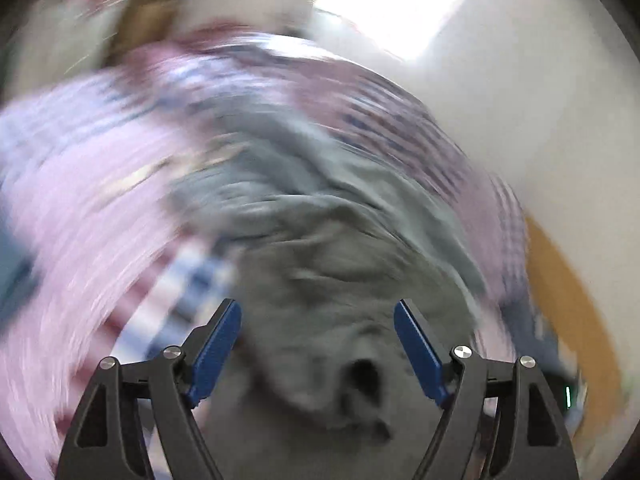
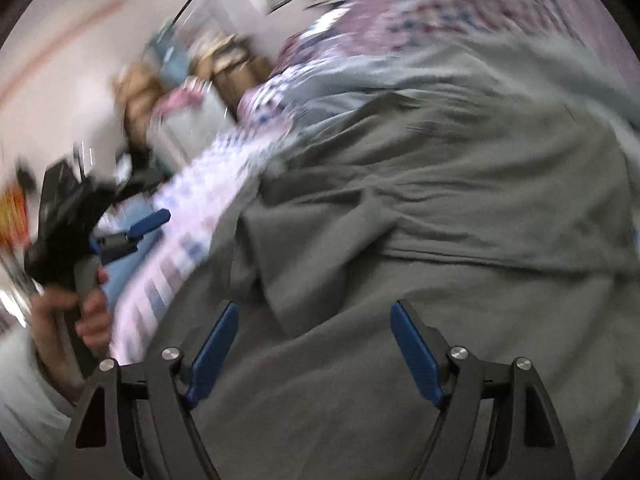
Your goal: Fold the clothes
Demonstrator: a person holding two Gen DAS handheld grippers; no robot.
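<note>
Left gripper with jaws spread wide, crumpled grey garment between them, blurred pink checked bedsheet beneath

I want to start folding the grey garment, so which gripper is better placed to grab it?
Probably the right gripper: open, right over a clear fold of the grey garment. The left gripper, also open, faces bunched, blurred cloth.
</note>
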